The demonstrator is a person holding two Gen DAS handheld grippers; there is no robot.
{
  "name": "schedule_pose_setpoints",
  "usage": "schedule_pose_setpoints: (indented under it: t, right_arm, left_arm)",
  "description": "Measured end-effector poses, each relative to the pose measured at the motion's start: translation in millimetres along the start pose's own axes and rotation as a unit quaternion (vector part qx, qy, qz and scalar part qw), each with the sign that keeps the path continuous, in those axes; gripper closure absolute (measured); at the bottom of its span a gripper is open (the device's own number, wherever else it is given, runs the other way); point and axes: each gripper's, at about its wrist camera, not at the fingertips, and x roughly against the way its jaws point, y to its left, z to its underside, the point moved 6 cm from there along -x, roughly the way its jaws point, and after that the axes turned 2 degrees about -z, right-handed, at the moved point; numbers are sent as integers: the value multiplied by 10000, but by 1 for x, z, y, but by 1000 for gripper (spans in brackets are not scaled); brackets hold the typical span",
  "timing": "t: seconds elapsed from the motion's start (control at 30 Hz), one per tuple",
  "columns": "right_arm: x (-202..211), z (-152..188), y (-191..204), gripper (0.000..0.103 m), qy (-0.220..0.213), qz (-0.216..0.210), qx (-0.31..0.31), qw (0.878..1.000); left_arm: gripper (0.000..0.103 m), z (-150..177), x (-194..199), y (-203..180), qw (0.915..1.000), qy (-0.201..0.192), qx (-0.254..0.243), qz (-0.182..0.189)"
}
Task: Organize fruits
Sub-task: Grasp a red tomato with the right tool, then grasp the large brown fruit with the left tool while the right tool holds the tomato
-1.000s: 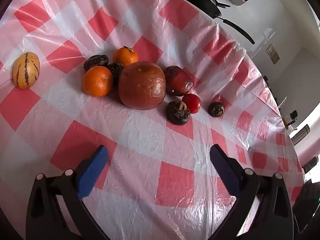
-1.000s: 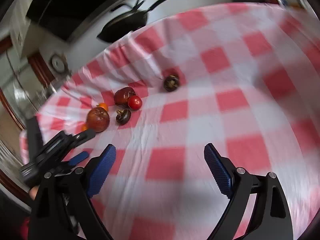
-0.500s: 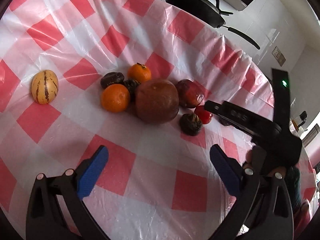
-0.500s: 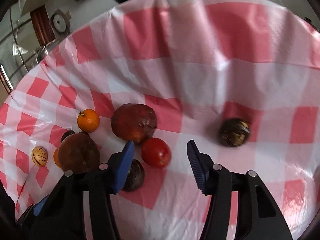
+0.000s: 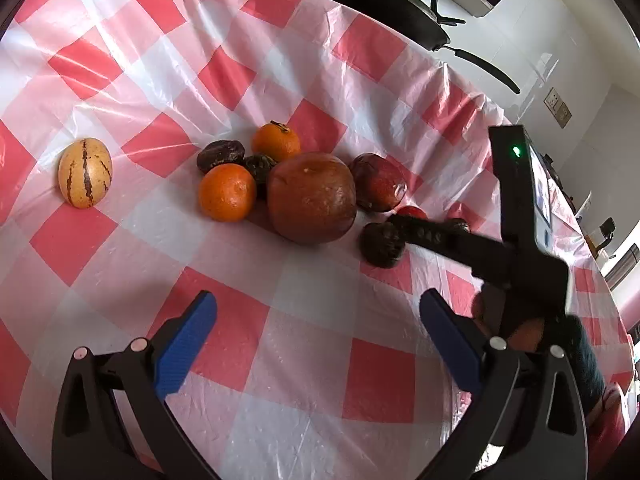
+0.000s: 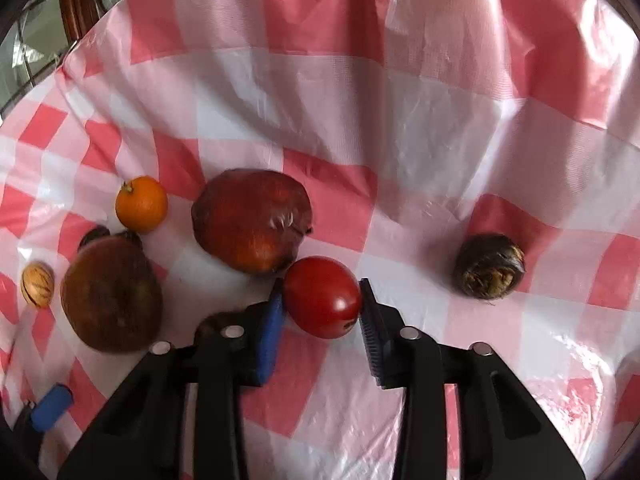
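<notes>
Left claw (image 5: 318, 322): wide, empty, hovering over the bench (image 5: 120, 240), well short of the fruit.
Striped melon (image 5: 85, 173): far left on the checked cloth, apart from the cluster.
Oranges: one (image 5: 227, 192) in front, one (image 5: 276, 142) behind, dark fruits between.
Big brown fruit (image 5: 312, 197): cluster centre, touching the front orange.
Red apple (image 6: 252, 220): just behind the tomato.
Tomato (image 6: 322, 297): on the cloth, gripped between blue pads.
Right claw (image 6: 322, 312): narrow, clamped on the tomato.
Dark round fruit (image 6: 489, 266): alone at right.
</notes>
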Motion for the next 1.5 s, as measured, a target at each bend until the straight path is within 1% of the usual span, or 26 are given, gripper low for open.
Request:
schedule_pose_setpoints:
  t: [0.07, 0.17, 0.27, 0.3, 0.33, 0.4, 0.43, 0.5, 0.53, 0.6, 0.67, 0.7, 0.77, 0.83, 0.93, 1.0, 1.03, 1.2, 1.27, 1.33, 1.47, 1.5]
  right_arm:
    - [10, 8, -1, 68, -170, 8, -55, 9998]
    - [43, 35, -9, 68, -589, -154, -448, 9971]
    - [69, 68, -20, 67, -886, -299, -926, 9913]
    - [76, 76, -24, 67, -976, -420, -1141, 9878]
    - [81, 81, -28, 67, -1070, -497, -1304, 9844]
    - [86, 84, -34, 67, -1196, -512, -1503, 9800]
    - [87, 84, -39, 67, -1190, -546, -1554, 9791]
    - [86, 83, -45, 67, -1164, -773, -1742, 9747]
    - [86, 81, -48, 67, -1153, -850, -1827, 9727]
    - [85, 79, -53, 67, -1190, -989, -1986, 9678]
    - [87, 79, -53, 67, -1177, -1066, -1975, 9674]
    - [85, 78, -52, 67, -1134, -1106, -1961, 9677]
    - [85, 79, -52, 67, -1140, -1163, -1987, 9664]
    - [86, 78, -53, 67, -1181, -1202, -2039, 9644]
    - [85, 78, -54, 67, -1192, -1213, -2068, 9635]
    - [85, 78, -53, 67, -1190, -1222, -2065, 9635]
    - [85, 78, -53, 67, -1187, -1219, -2065, 9635]
    - [84, 77, -52, 67, -1182, -1231, -2064, 9635]
    - [84, 77, -52, 67, -1185, -1235, -2066, 9633]
    - [84, 77, -52, 67, -1185, -1238, -2065, 9633]
    - [83, 77, -52, 67, -1173, -1241, -2049, 9638]
    - [83, 77, -52, 67, -1166, -1242, -2040, 9640]
  left_arm:
    - [2, 0, 0, 1, 10000, 16, 21, 8]
    - [2, 0, 0, 2, 10000, 8, 27, 2]
    - [2, 0, 1, 1, 10000, -19, -9, -53]
    - [2, 0, 2, 1, 9999, -43, -46, -83]
    - [2, 0, 3, 0, 9998, -92, -93, -118]
    - [2, -3, 5, -1, 9994, -194, -187, -215]
    - [2, -4, 6, -2, 9990, -252, -256, -274]
    - [2, -6, 7, -3, 9987, -277, -321, -288]
    - [2, -8, 7, -3, 9989, -286, -306, -223]
    - [2, -11, 8, -5, 9994, -301, -173, 44]
    - [2, -12, 3, -9, 9995, -162, -91, 258]
    - [2, -12, -1, -11, 9994, -114, -76, 304]
    - [4, -13, -6, -15, 9996, -95, -176, 192]
    - [7, -16, -13, -18, 9996, -50, -218, 187]
    - [9, -24, -26, -13, 9998, 99, -21, 176]
    - [14, -28, -36, -9, 9995, 227, 109, 206]
    - [14, -31, -41, -9, 9991, 285, 155, 263]
    - [14, -44, -54, -13, 9997, 219, 49, 137]
    - [14, -50, -61, -13, 9998, 188, -11, -19]
    - [14, -55, -66, -13, 9997, 218, -55, -58]
    - [14, -62, -75, -13, 9988, 217, -287, -332]
    - [20, -62, -77, -14, 9984, 239, -357, -370]
